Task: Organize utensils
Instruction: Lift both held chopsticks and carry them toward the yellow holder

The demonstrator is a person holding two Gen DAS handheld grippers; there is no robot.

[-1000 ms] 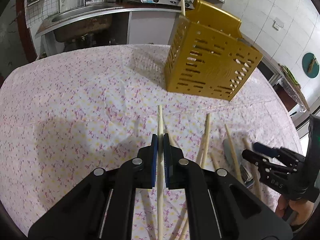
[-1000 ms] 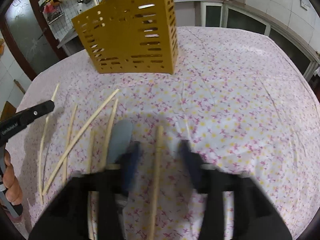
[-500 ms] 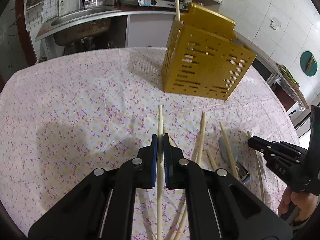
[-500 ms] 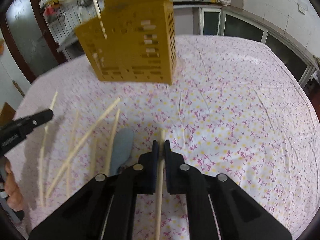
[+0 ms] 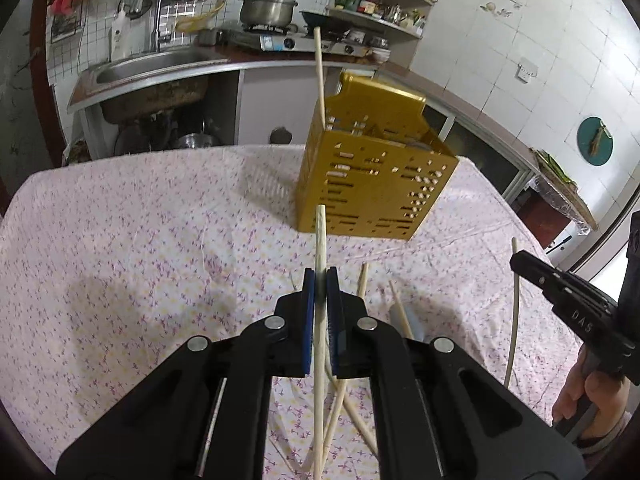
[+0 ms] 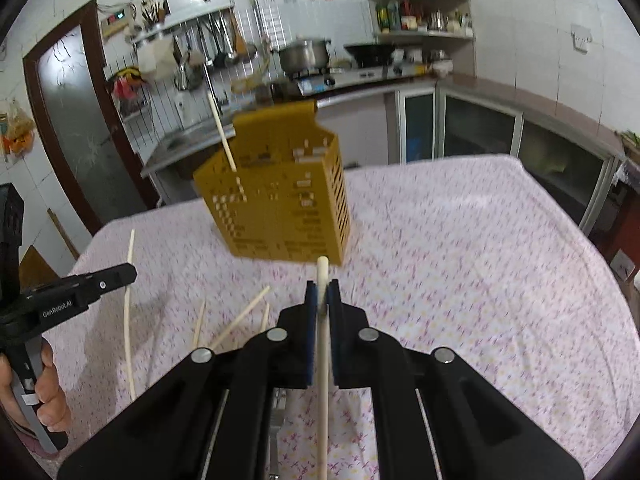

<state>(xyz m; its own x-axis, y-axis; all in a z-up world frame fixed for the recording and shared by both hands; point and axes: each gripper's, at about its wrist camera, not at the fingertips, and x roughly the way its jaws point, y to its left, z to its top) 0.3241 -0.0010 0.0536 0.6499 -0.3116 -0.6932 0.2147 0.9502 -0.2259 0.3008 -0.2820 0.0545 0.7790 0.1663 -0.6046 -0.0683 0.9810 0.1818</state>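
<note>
My left gripper (image 5: 320, 280) is shut on a pale wooden chopstick (image 5: 319, 236), held above the table and pointing at the yellow slotted utensil holder (image 5: 372, 184). One chopstick (image 5: 319, 72) stands in that holder. My right gripper (image 6: 321, 292) is shut on another chopstick (image 6: 322, 272), also lifted, with the holder (image 6: 280, 200) straight ahead. In the left wrist view the right gripper (image 5: 520, 262) shows at the right with its chopstick (image 5: 514, 320). The right wrist view has the left gripper (image 6: 124, 272) at the left with its chopstick (image 6: 128, 320).
Several loose chopsticks (image 5: 362, 280) (image 6: 240, 318) and a grey utensil (image 5: 400, 318) lie on the floral tablecloth (image 5: 120, 240) below the grippers. Behind the table are a sink (image 5: 148, 72), a stove with a pot (image 5: 266, 10) and cabinets.
The right gripper closed on a chopstick and lifted it off the cloth. The left gripper rose with its chopstick. Both views now tilt up toward the holder.
</note>
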